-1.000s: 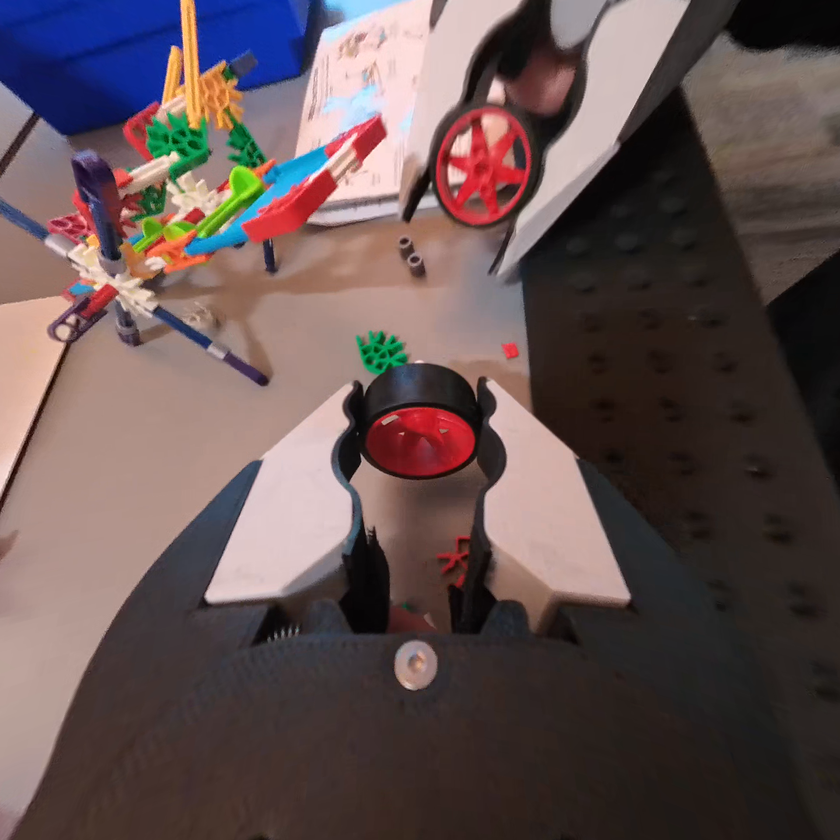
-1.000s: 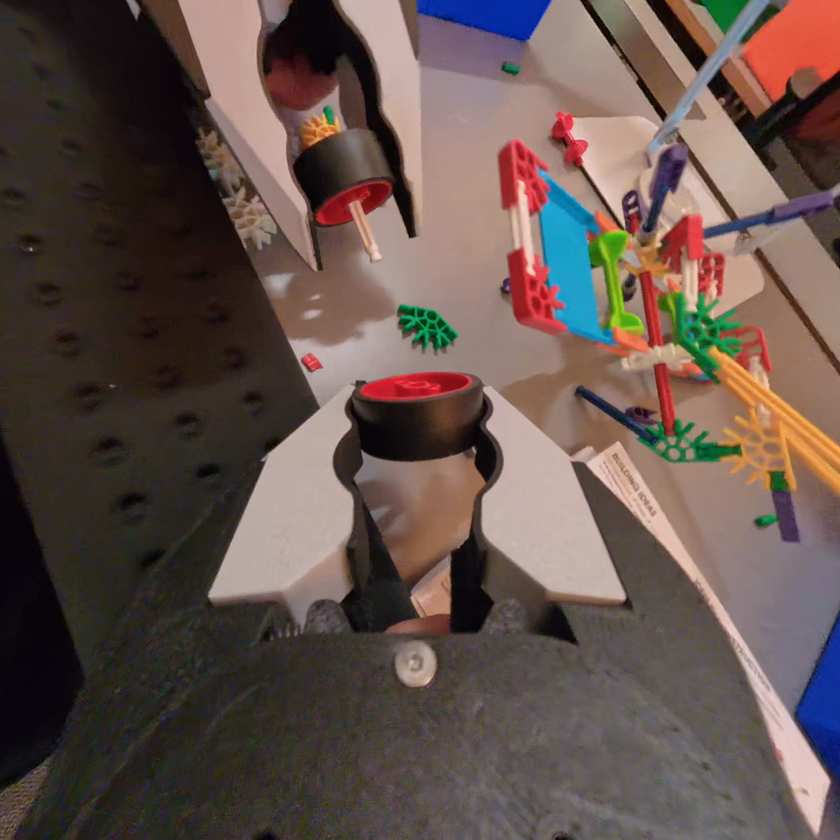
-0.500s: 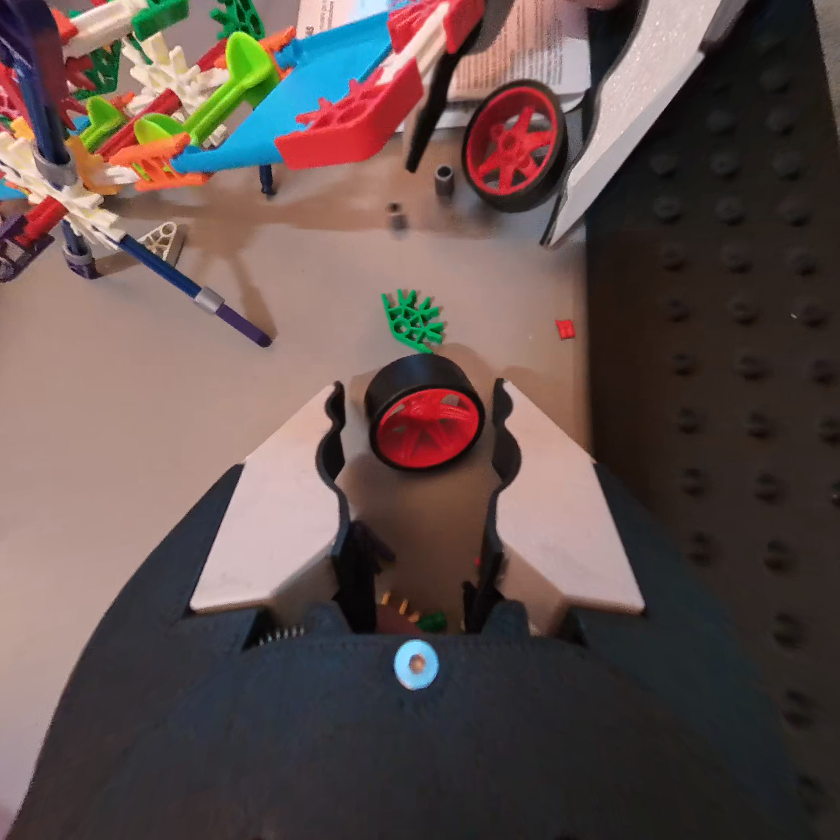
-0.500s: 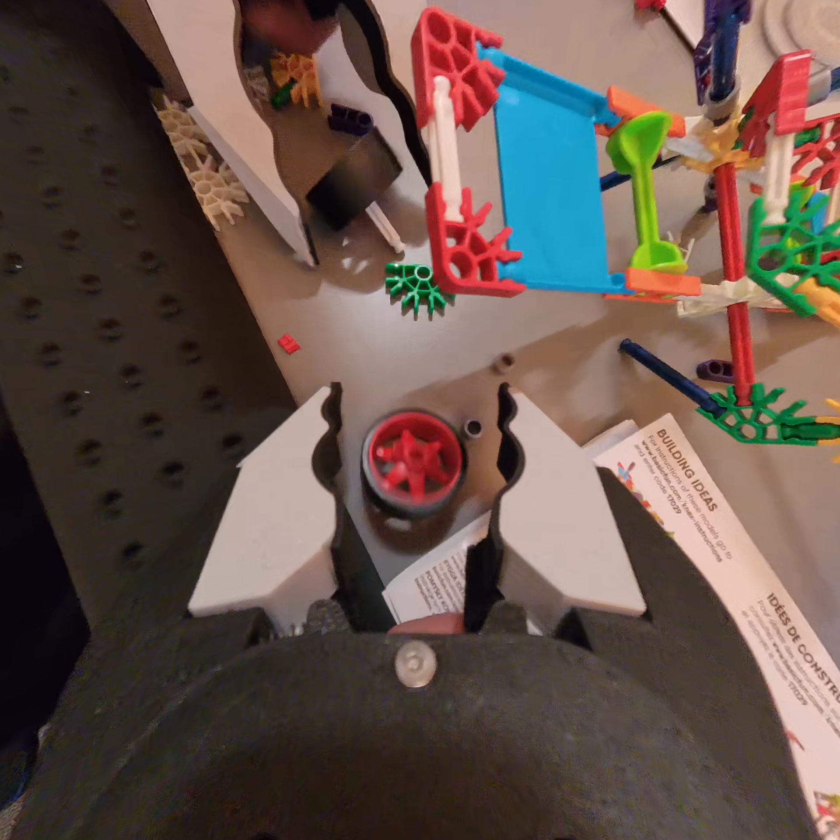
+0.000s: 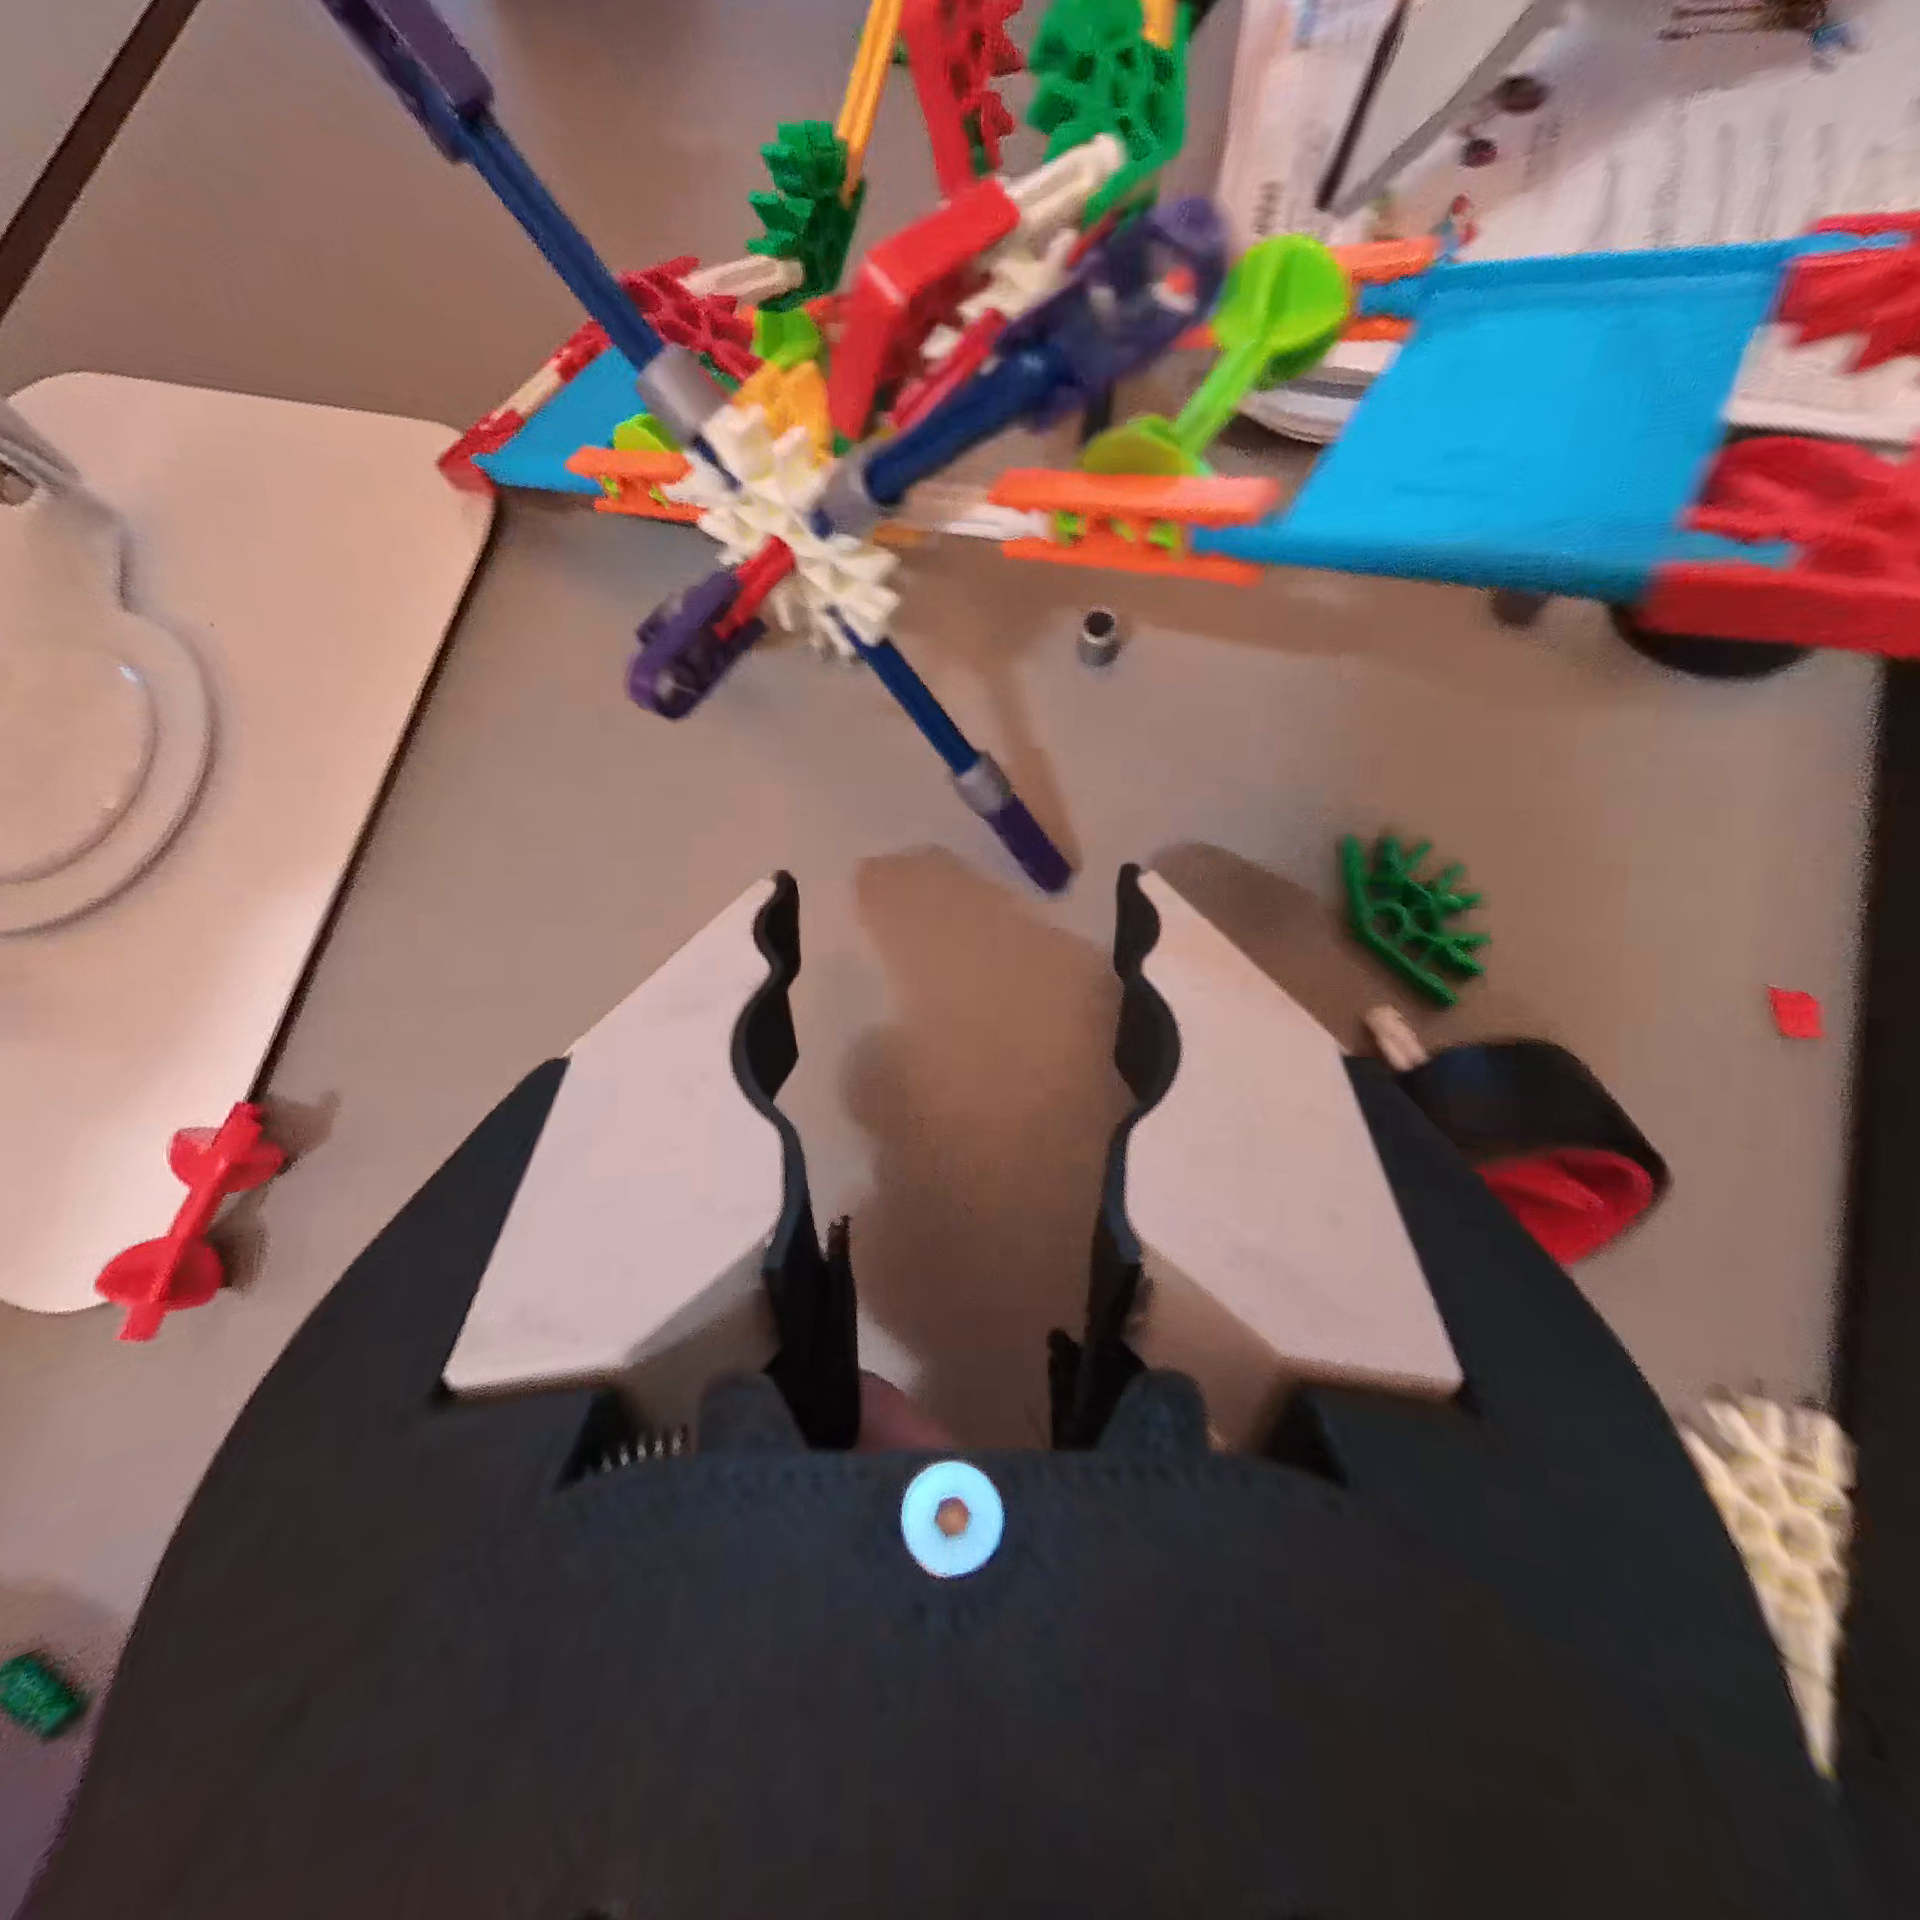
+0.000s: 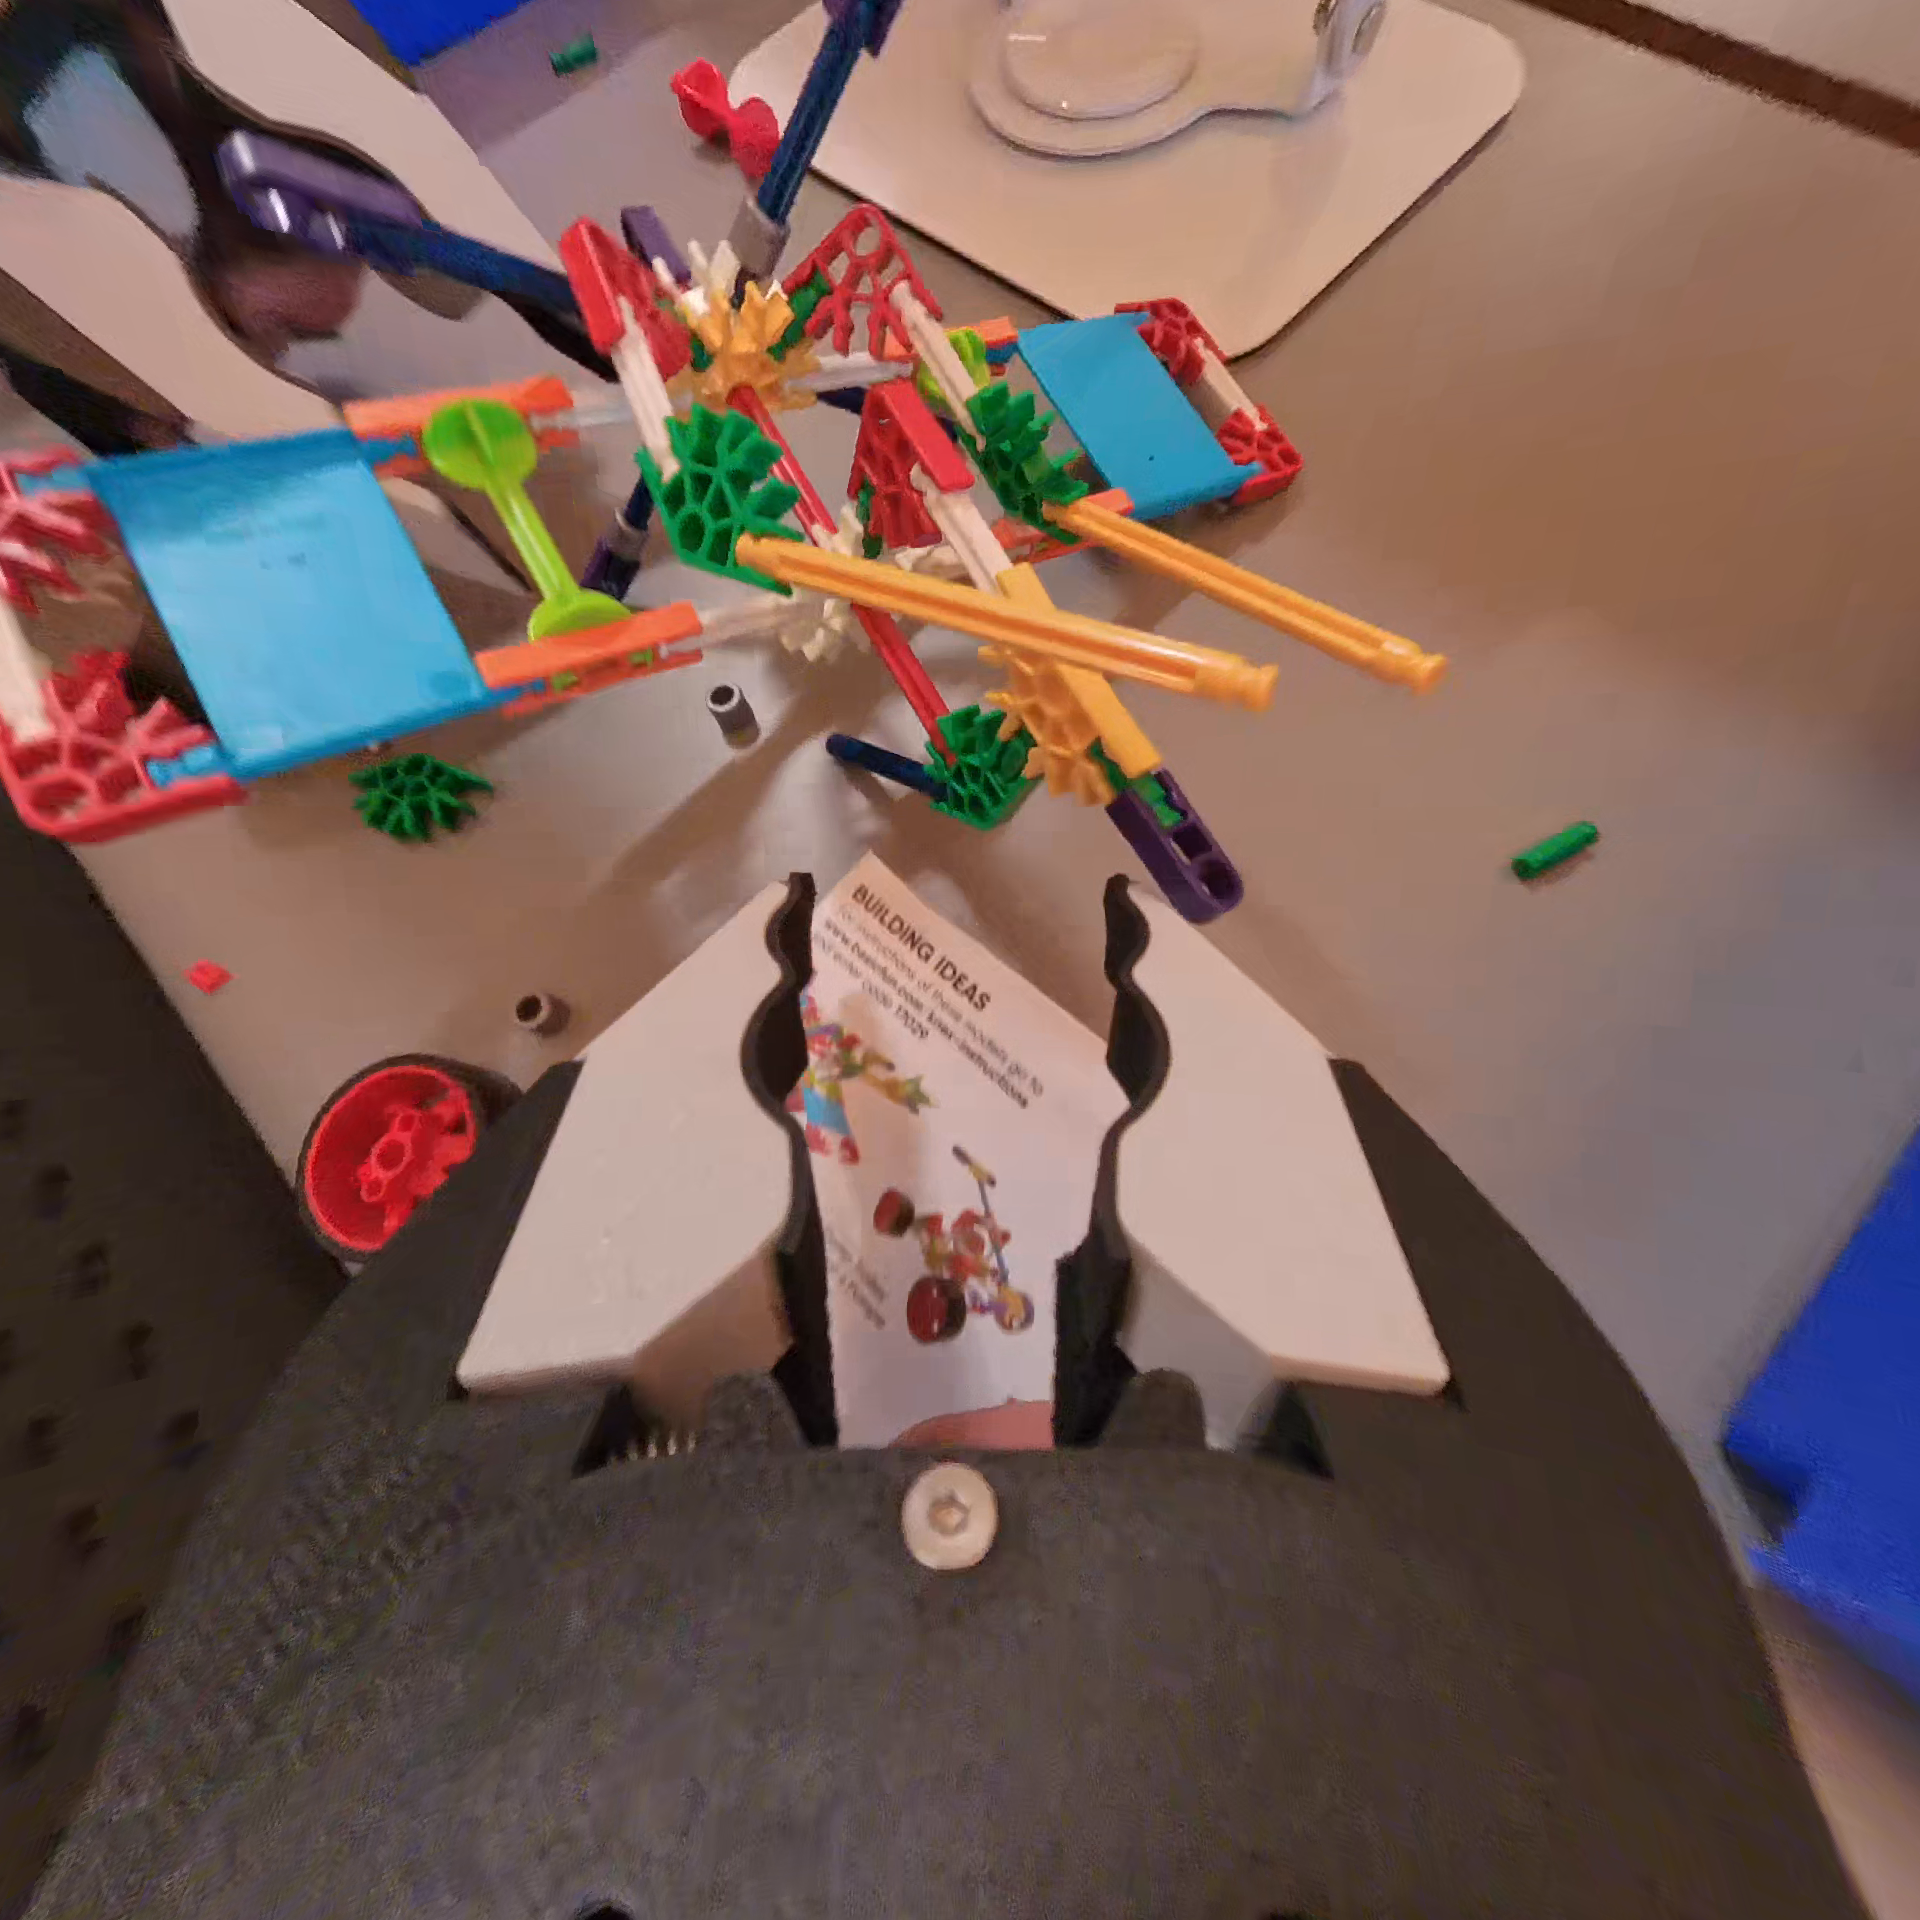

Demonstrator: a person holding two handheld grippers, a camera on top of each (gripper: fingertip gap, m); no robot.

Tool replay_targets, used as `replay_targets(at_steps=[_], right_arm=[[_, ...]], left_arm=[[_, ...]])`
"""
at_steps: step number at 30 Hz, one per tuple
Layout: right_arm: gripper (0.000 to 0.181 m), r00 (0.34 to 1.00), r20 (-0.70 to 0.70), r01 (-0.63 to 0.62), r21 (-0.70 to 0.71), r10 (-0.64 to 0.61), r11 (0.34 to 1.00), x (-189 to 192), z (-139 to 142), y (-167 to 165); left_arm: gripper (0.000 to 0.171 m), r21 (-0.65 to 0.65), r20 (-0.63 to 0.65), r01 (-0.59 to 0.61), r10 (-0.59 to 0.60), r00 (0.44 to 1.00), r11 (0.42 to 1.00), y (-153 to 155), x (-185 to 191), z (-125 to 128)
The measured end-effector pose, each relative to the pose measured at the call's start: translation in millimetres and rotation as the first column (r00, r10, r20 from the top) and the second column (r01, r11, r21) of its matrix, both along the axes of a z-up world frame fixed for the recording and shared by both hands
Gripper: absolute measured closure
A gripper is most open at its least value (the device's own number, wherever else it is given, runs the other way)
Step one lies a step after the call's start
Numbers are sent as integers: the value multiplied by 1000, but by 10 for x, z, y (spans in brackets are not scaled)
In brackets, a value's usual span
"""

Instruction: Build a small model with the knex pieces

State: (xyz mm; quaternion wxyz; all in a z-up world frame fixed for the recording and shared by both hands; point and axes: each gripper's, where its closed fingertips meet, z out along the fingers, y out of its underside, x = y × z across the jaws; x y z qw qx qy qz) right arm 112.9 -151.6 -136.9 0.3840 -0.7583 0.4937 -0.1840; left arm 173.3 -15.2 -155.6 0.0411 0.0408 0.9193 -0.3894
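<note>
My left gripper is open and empty over the grey table. The purple tip of a blue rod of the colourful rod-and-connector model lies just ahead of its fingertips, untouched. A black wheel with a red hub lies on the table to its right. My right gripper is open and empty above a printed leaflet. A second red-hubbed wheel lies to its left. The model is just ahead of it. The left gripper's fingers show at the top left, around the rod's purple end.
A black perforated board borders the table. A beige mat bears a clear stand and a red piece. Loose green connectors, grey spacers, a green rod and white connectors lie about. A blue bin stands at the right. My right gripper is the nearer one to the green rod: about 10 cm, against 25 cm.
Both grippers held a wheel a second ago, then opened and set it on the table. Both have since moved off their wheels toward the model.
</note>
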Motion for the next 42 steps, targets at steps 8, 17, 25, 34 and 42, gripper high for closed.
replay_targets(at_steps=[8,17,25,34,42], right_arm=[[146,996,-54,-70,92,75,993,220,-101,141],[172,994,-24,-98,178,104,979,468,-64,196],[165,991,-17,-129,192,134,973,704,30,214],[154,987,72,-159,398,141,903,940,313,376],[178,963,131,-267,378,234,886,951,428,517]], left_arm=[[111,-60,-78,8,-13,997,998,-314,86,15],[138,-89,-72,-23,17,997,996,-406,255,-32],[161,-153,-122,-107,89,989,982,-434,513,69],[167,-261,-352,-207,106,930,943,-428,676,253],[170,-328,-440,-238,75,895,914,-486,715,397]])
